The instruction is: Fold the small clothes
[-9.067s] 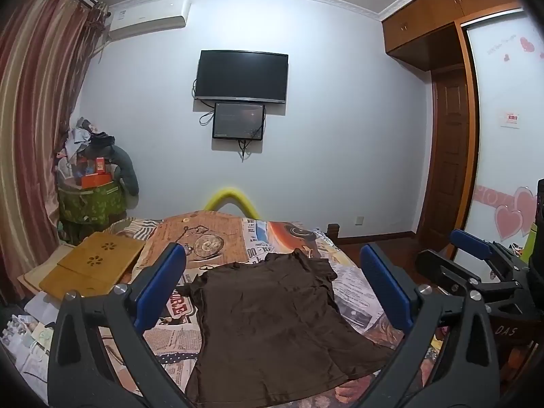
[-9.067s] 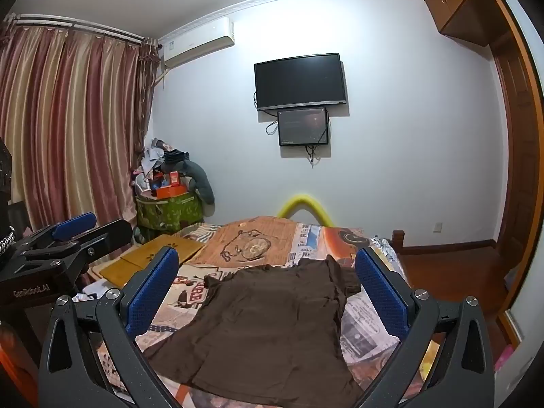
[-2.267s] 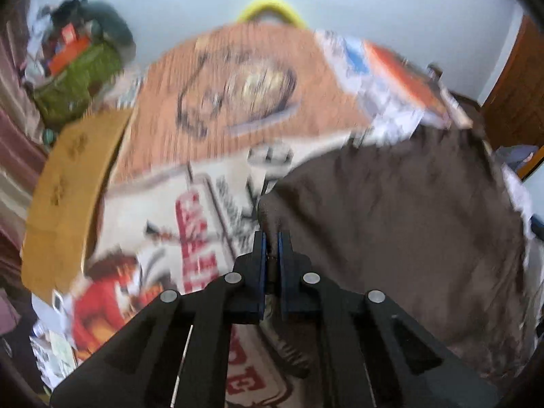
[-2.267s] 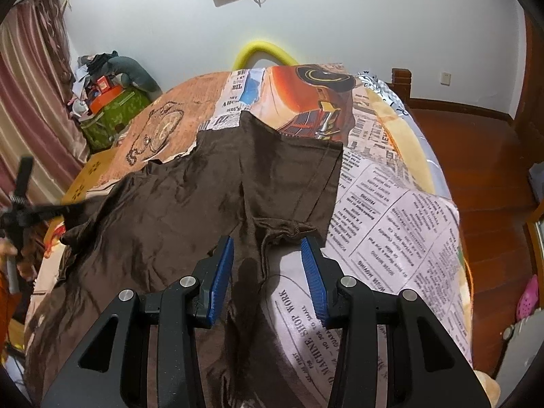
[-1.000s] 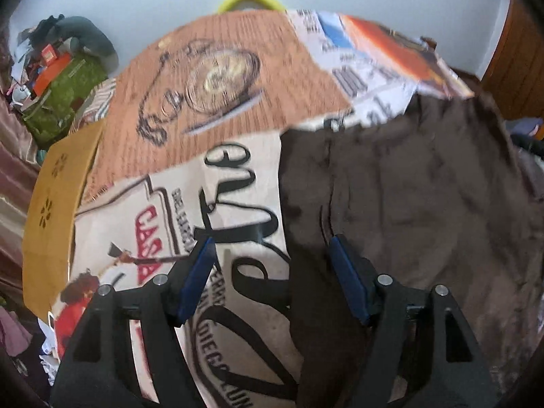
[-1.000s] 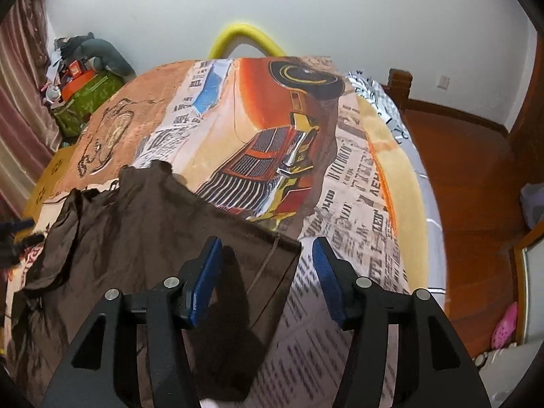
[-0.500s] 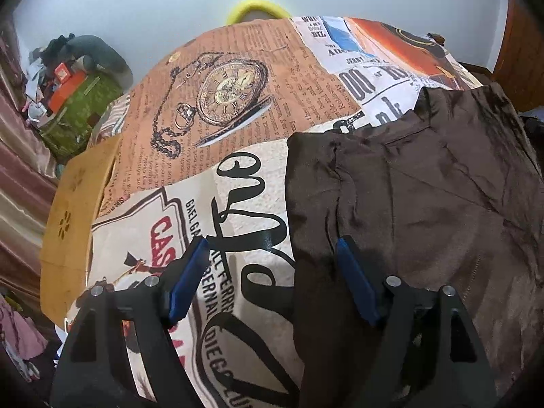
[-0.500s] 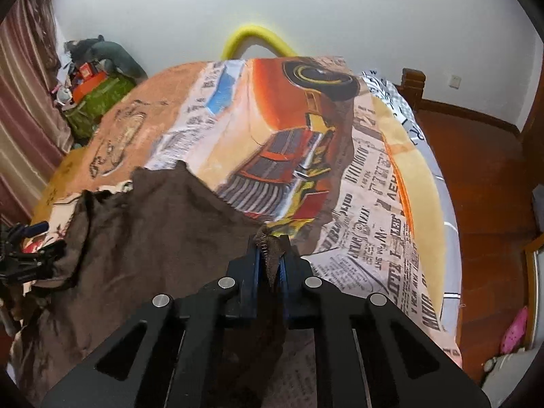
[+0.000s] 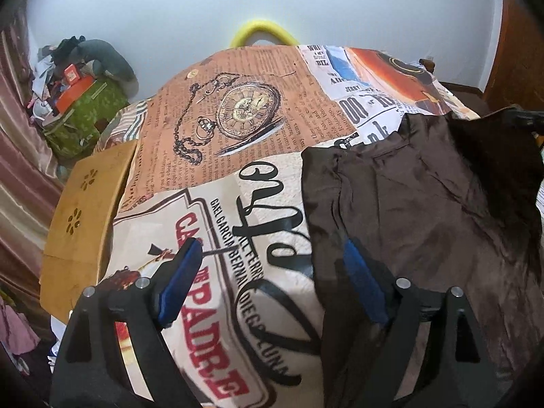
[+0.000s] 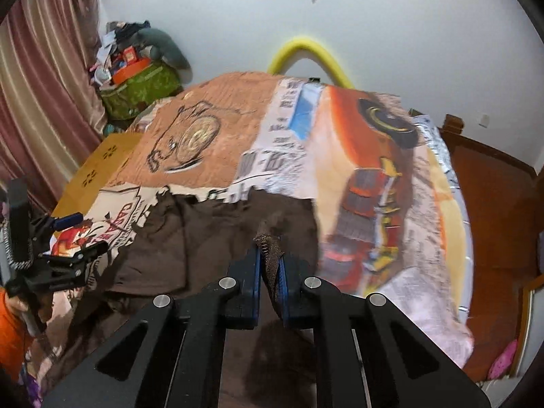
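A dark brown shirt lies on the printed bedspread. Its left side is folded inward with a straight edge. My left gripper is open and empty, low over the bedspread, with its right finger at the shirt's left edge. My right gripper is shut on a pinch of the brown shirt at its right side and holds that part lifted above the rest. The left gripper also shows in the right wrist view, open at the far left.
A wooden lap tray lies beside the bed on the left. A green box piled with clutter stands in the far left corner. A yellow foam arch is at the bed's far end. Wooden floor lies to the right.
My right gripper has lifted the shirt's right side and carried it leftward over the shirt. My left gripper has stayed open and drawn back a little.
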Tool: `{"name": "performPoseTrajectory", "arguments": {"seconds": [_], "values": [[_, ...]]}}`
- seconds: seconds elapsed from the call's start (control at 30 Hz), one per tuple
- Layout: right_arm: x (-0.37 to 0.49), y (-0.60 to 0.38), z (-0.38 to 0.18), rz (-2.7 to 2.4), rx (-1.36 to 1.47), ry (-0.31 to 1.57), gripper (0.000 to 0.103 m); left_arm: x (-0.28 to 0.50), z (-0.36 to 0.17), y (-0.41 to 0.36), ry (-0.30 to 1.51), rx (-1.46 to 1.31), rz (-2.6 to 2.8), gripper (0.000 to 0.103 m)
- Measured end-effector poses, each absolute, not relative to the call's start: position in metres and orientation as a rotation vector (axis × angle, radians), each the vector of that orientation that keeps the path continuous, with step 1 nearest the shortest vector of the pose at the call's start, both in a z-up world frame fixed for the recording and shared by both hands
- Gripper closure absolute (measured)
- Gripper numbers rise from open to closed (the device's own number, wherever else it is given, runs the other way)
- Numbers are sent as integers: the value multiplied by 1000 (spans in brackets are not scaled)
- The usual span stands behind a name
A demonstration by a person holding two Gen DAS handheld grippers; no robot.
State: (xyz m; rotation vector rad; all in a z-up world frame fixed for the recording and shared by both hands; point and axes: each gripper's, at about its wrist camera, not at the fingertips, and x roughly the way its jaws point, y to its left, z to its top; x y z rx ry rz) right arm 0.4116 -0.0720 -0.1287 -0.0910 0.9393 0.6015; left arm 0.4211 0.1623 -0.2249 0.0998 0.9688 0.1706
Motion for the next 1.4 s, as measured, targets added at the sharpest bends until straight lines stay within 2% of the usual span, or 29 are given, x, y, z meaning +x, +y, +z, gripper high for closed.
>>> {"name": "performPoseTrajectory", "arguments": {"seconds": [0.2, 0.27, 0.3, 0.43, 0.57, 0.8, 0.9, 1.13, 1.4], "values": [[412, -25, -167, 632, -68, 1134, 91, 402, -223, 170, 967, 136, 178, 18], [406, -18, -171, 663, -67, 1177, 84, 397, -224, 172, 969, 140, 179, 17], [402, -16, -171, 683, -60, 1185, 78, 395, -225, 174, 972, 138, 179, 17], [389, -27, -150, 676, -71, 1097, 66, 397, -229, 175, 987, 113, 178, 17], [383, -40, -139, 628, -125, 1018, 64, 405, -236, 169, 1005, 67, 157, 17], [372, -53, -195, 586, -205, 1084, 64, 425, -267, 145, 1077, 56, 139, 15], [363, -51, -215, 621, -192, 1080, 60, 430, -273, 142, 1055, 99, 193, 3], [364, -46, -207, 706, -109, 1062, 59, 432, -265, 156, 1065, 84, 207, 2], [339, -76, -195, 656, -87, 1040, 58, 389, -251, 144, 1064, 116, 151, 2]]}}
